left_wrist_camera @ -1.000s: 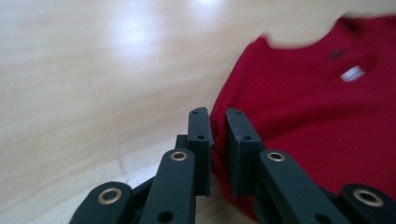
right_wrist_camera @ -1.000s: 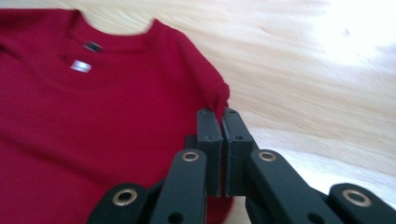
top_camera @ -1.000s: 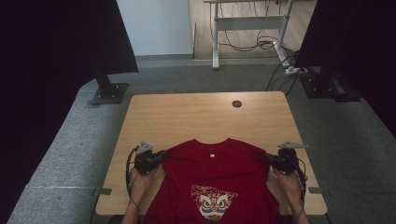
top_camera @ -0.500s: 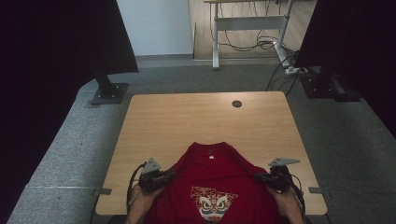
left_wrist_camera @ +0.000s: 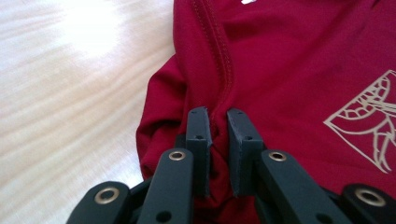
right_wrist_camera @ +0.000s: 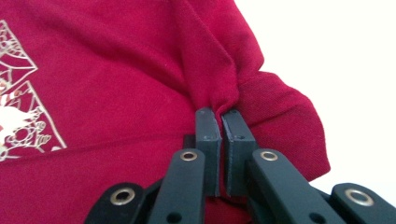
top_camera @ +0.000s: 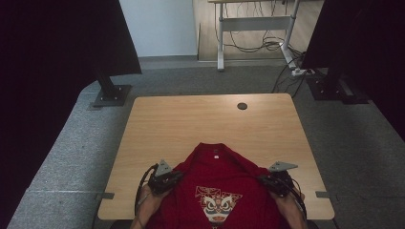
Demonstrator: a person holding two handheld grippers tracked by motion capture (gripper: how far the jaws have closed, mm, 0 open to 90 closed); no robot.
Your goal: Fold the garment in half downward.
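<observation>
Left tool [top_camera: 168, 177]: jaws nearly closed, pinching a fold of the red T-shirt [top_camera: 217, 191] along a stitched seam, as seen in the left gripper view [left_wrist_camera: 218, 140], cloth bunched between the pads. Right tool [top_camera: 273, 181]: jaws closed almost pad to pad on a gathered pleat of the same shirt, as seen in the right gripper view [right_wrist_camera: 219, 140], fabric puckered just above the tips. Held at opposite sides of the garment, near the shoulders, both tools angled inward toward each other. Gripped from below by the person's hands, coming in over the near edge of the desk [top_camera: 191, 124].

Shirt lay at the middle of the desk's near edge, front side up, with a pale lion-mask print [top_camera: 217, 204] showing on the chest. Collar [top_camera: 213, 150] pointed toward the far edge, about halfway across the desk; lower part hung off the near edge, out of sight. Long axis ran near edge to far edge, roughly square to both. Upper part narrowed toward the collar. A dark round grommet [top_camera: 242, 106] sat near the far edge, well apart from the shirt.
</observation>
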